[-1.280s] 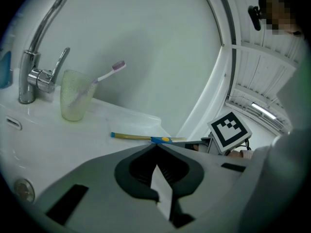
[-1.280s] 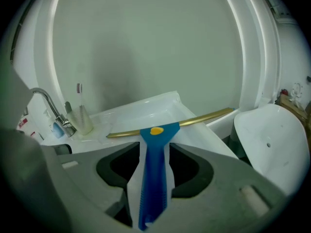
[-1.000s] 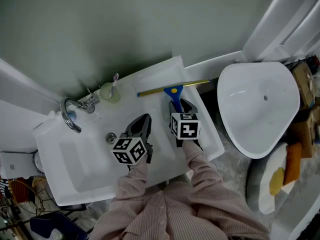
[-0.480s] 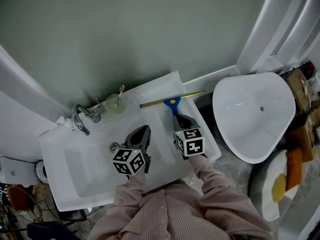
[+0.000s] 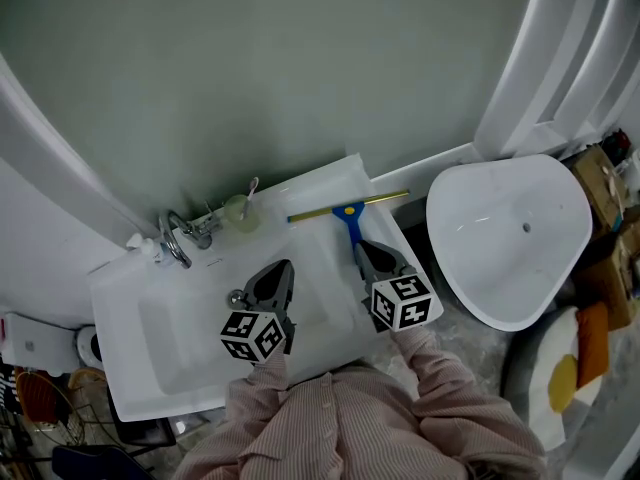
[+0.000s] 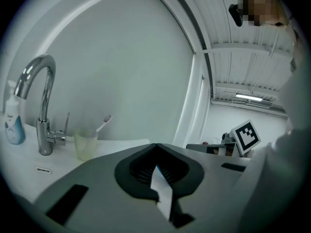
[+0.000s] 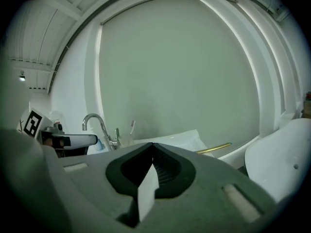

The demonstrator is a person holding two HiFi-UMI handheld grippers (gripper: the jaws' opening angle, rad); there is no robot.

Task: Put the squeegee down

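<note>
The squeegee [image 5: 349,224], with a blue handle and a long yellow blade, lies flat on the white sink counter [image 5: 330,183] near the back right corner. In the right gripper view only the end of the squeegee's blade [image 7: 214,148] shows. My right gripper [image 5: 363,247] is just in front of the handle's end, apart from it, with its jaws shut and nothing between them [image 7: 153,144]. My left gripper [image 5: 285,265] hovers over the basin's right side, also shut and empty [image 6: 156,144].
A chrome tap [image 5: 176,240] and a green cup with a toothbrush [image 5: 239,211] stand at the back of the sink [image 5: 120,358]. A soap bottle [image 6: 13,127] is left of the tap. A white toilet [image 5: 510,236] stands to the right.
My right gripper has let go of the squeegee and drawn back toward the person; the squeegee now rests on the counter. Both gripper cameras have tilted upward.
</note>
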